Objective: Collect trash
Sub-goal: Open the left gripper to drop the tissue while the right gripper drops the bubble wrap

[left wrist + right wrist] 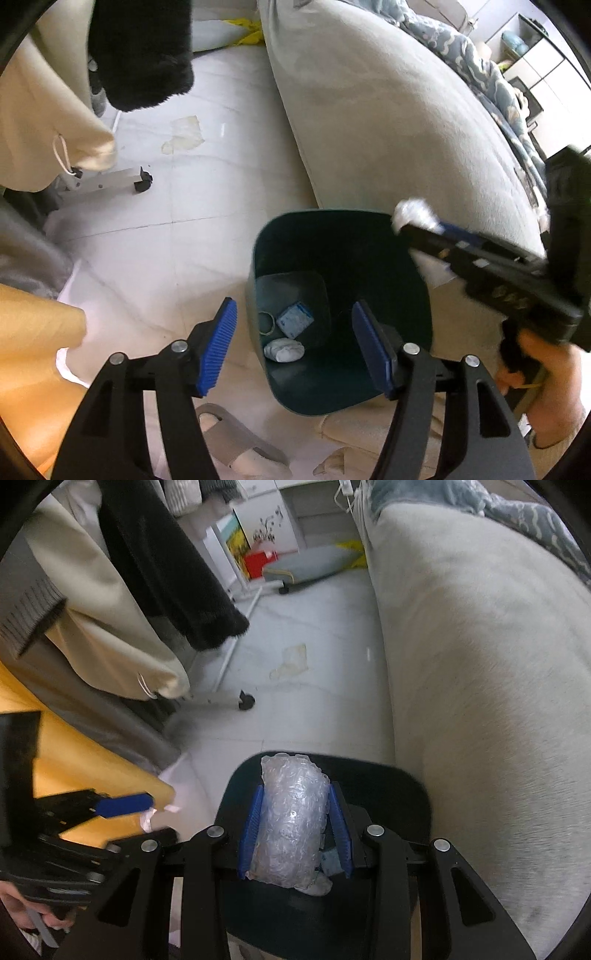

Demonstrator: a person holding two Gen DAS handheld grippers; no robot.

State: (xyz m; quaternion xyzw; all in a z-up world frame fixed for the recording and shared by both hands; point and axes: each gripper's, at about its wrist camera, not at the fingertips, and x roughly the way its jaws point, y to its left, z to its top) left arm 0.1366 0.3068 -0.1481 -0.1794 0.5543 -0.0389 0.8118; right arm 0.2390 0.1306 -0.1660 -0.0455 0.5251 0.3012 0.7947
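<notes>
A dark green trash bin (258,236) stands on the pale floor against a grey sofa. In it lie a blue-and-white packet (295,320), a crumpled white wad (284,350) and a thin ring (266,323). My left gripper (294,308) hangs open above the bin's mouth, nothing between its blue pads. My right gripper (295,788) is shut on a roll of bubble wrap (291,819), held over the bin (406,775). In the left wrist view the roll's end (413,211) pokes out at the bin's far right rim. A blue finger (122,805) of the left gripper shows at the left.
The grey sofa (388,129) fills the right side. A wheeled clothes rack (142,181) with hanging beige and black garments stands to the left. A pale translucent scrap (183,134) lies on the floor beyond the bin. A grey slipper (236,439) is near my feet.
</notes>
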